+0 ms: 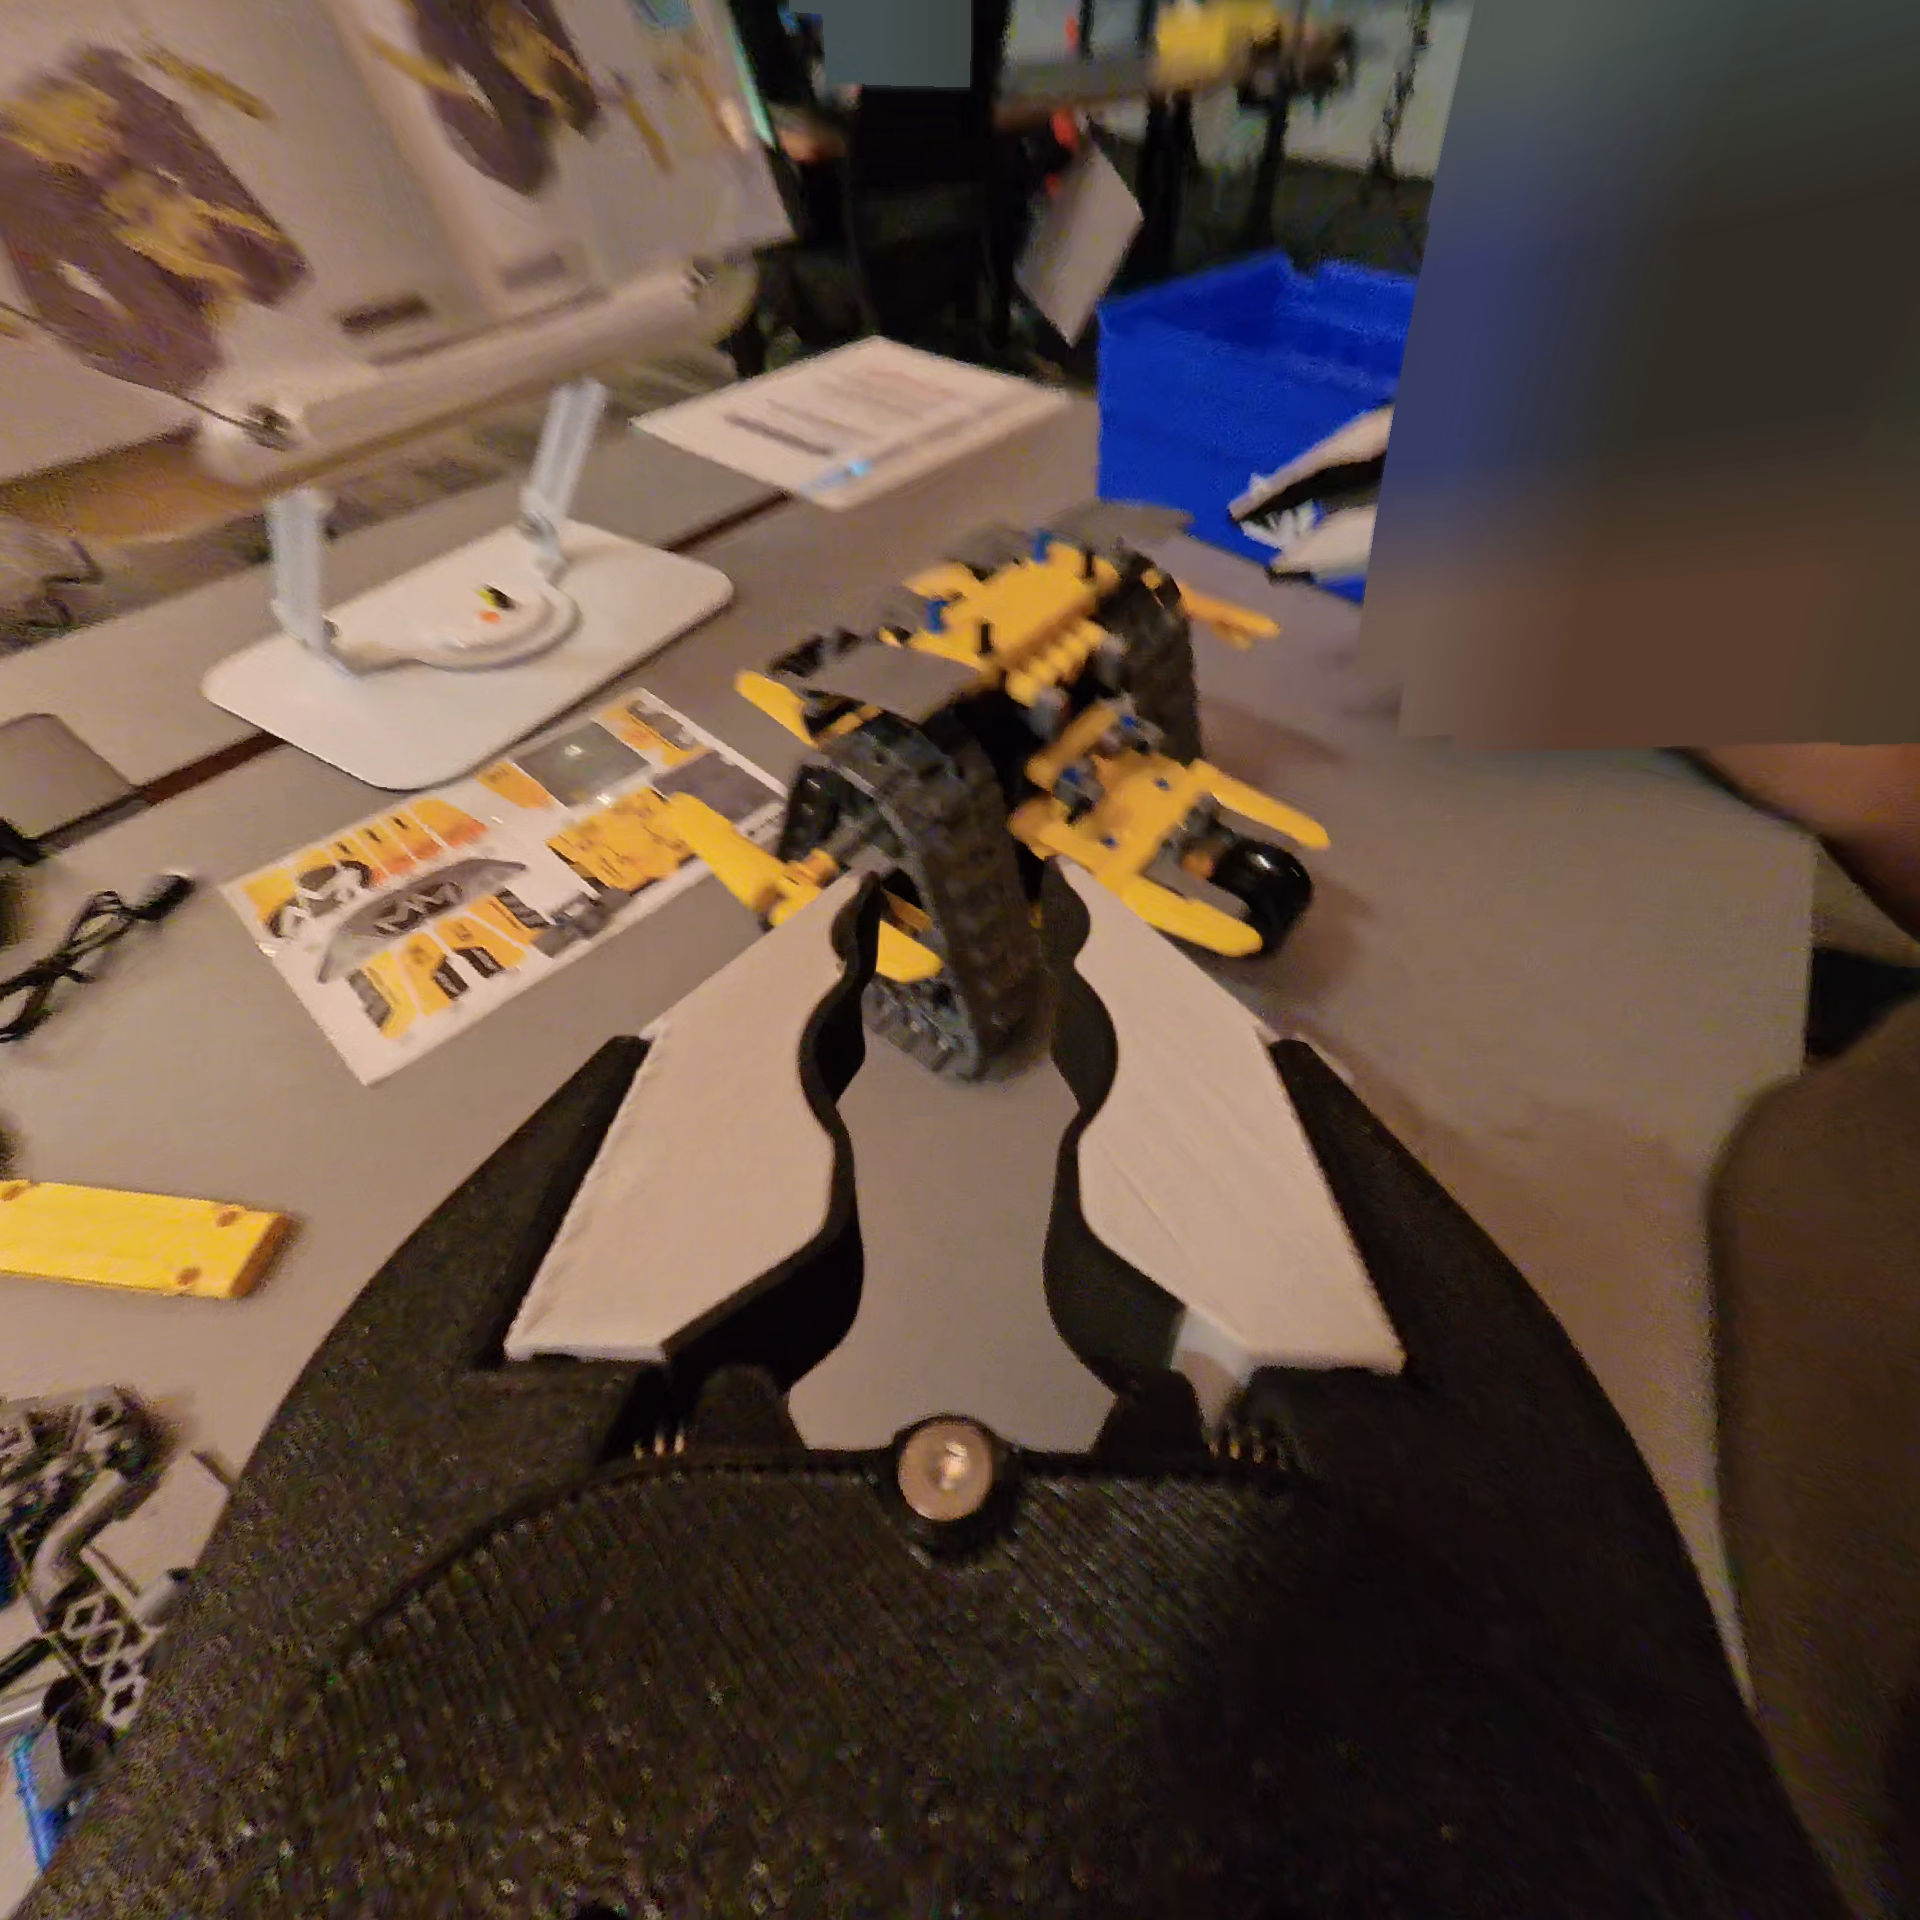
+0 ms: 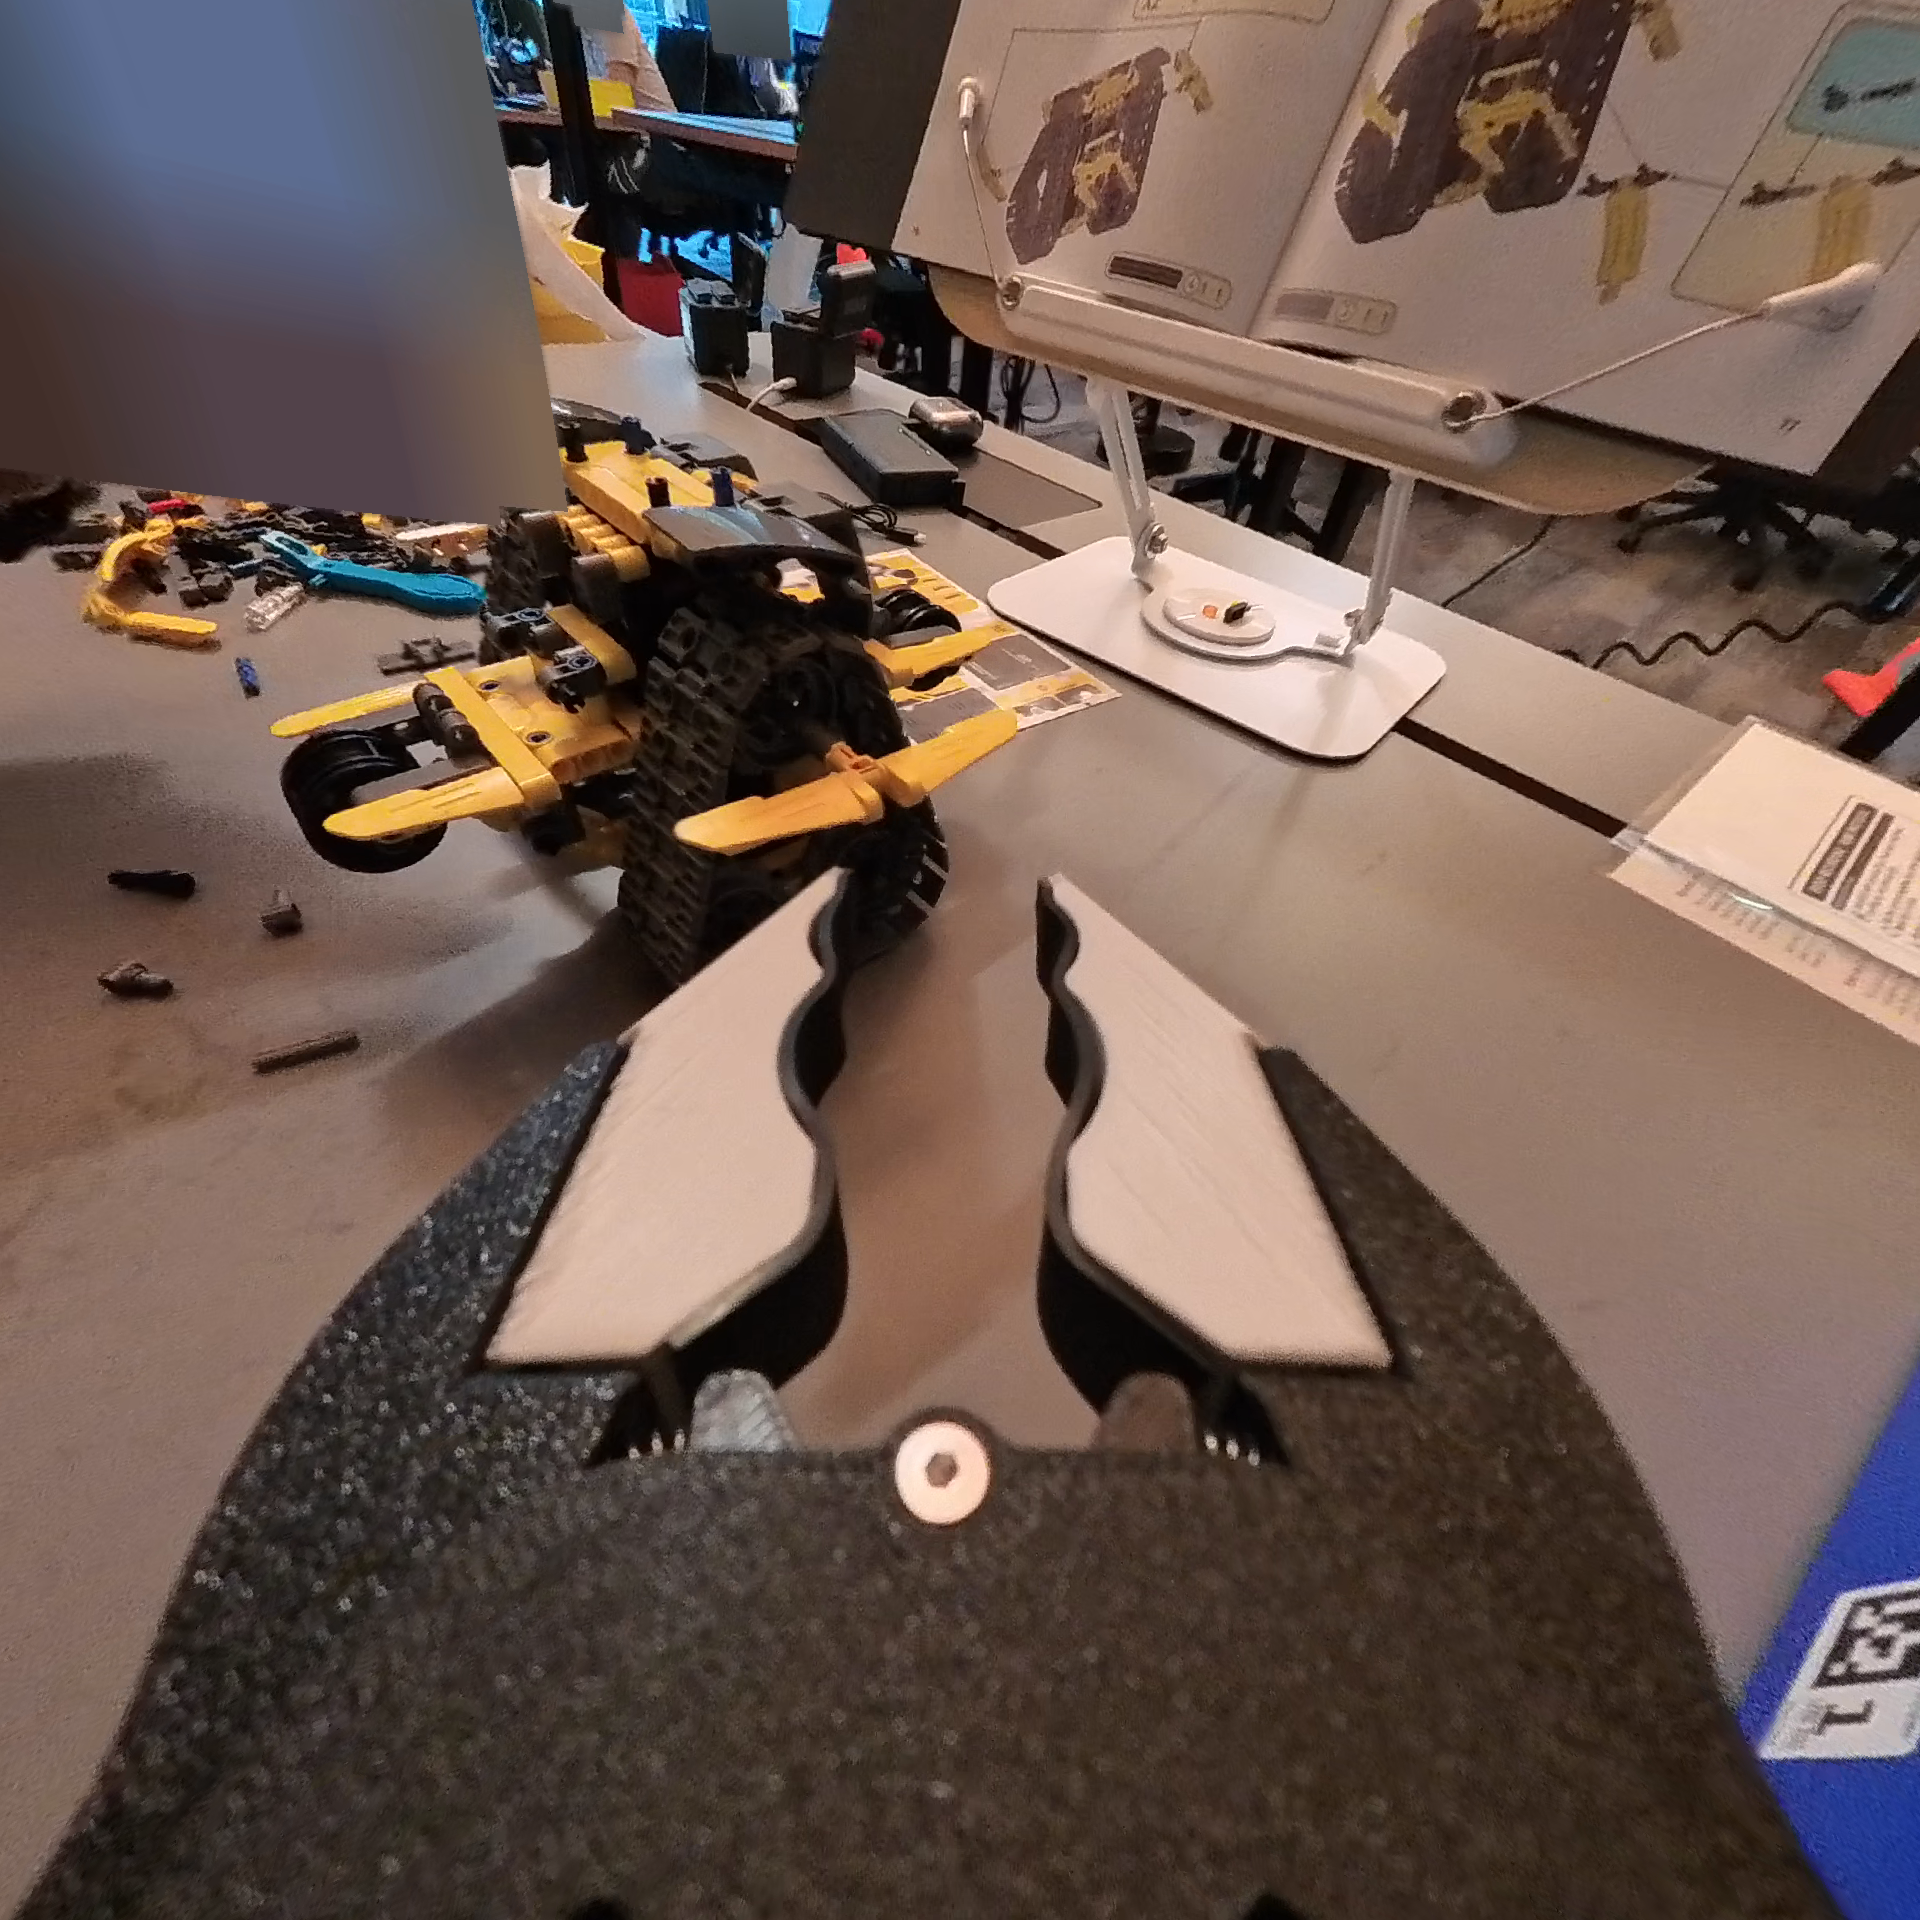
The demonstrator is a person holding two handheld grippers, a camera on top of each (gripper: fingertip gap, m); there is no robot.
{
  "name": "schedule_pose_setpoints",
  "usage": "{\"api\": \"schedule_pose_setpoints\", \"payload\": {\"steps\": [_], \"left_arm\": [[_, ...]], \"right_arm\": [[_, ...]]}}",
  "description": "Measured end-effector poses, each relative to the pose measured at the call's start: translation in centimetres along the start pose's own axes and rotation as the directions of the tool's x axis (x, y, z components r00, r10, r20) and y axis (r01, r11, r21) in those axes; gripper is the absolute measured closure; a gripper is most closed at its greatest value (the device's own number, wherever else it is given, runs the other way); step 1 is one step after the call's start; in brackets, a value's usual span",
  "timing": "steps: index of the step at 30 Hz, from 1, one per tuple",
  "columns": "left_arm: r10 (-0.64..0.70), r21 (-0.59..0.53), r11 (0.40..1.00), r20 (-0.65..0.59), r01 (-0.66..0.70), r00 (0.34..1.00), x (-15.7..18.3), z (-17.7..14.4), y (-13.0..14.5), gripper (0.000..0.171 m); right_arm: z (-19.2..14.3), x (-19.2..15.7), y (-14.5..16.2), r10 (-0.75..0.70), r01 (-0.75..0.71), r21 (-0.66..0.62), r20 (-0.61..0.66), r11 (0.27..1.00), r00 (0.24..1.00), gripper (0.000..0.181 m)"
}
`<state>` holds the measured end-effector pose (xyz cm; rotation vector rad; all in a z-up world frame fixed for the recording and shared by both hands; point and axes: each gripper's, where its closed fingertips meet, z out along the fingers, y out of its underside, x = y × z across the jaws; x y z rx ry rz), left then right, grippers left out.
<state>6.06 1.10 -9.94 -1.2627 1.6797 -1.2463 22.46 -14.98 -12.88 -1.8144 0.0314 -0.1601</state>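
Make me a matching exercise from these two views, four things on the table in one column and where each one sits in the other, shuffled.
Things:
1. yellow and black brick vehicle
2. sticker sheet
3. book stand
4. loose brick parts

Places:
A. flat on the table beside the vehicle
B. just ahead of the left tool, tread nearest
C. piled far left in the right wrist view
D. holding the open instruction booklet

Pairs: 1-B, 2-A, 3-D, 4-C
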Motion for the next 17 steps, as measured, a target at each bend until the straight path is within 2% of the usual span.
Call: {"api": "schedule_pose_setpoints", "payload": {"steps": [4,6,8,12,17], "left_arm": [[-0.057,0.164,0.986,0.073,0.044,0.996,-3.2,-0.8,-1.4,0.135],[-0.079,0.230,0.971,0.064,0.062,0.995,-3.8,-1.3,-1.5,0.133],[-0.099,0.226,0.971,0.059,0.083,0.993,-4.5,-1.6,-0.6,0.128],[-0.108,0.185,0.980,0.160,0.078,0.981,-6.6,-2.2,0.8,0.126],[-0.098,0.153,0.985,0.164,0.073,0.982,-6.6,-1.6,1.3,0.126]], "right_arm": [[0.2,0.4,0.5,0.022,-0.022,-0.014,-0.002,1.000,1.000,0.147],[0.4,0.6,0.9,0.036,-0.036,-0.029,-0.002,0.999,0.999,0.147],[0.6,0.7,1.3,0.048,-0.048,-0.044,-0.001,0.998,0.999,0.147],[0.7,0.9,1.5,0.044,-0.045,-0.053,-0.007,0.998,0.999,0.147],[0.3,1.7,1.5,-0.004,0.000,-0.073,-0.055,0.997,0.998,0.147]]}}
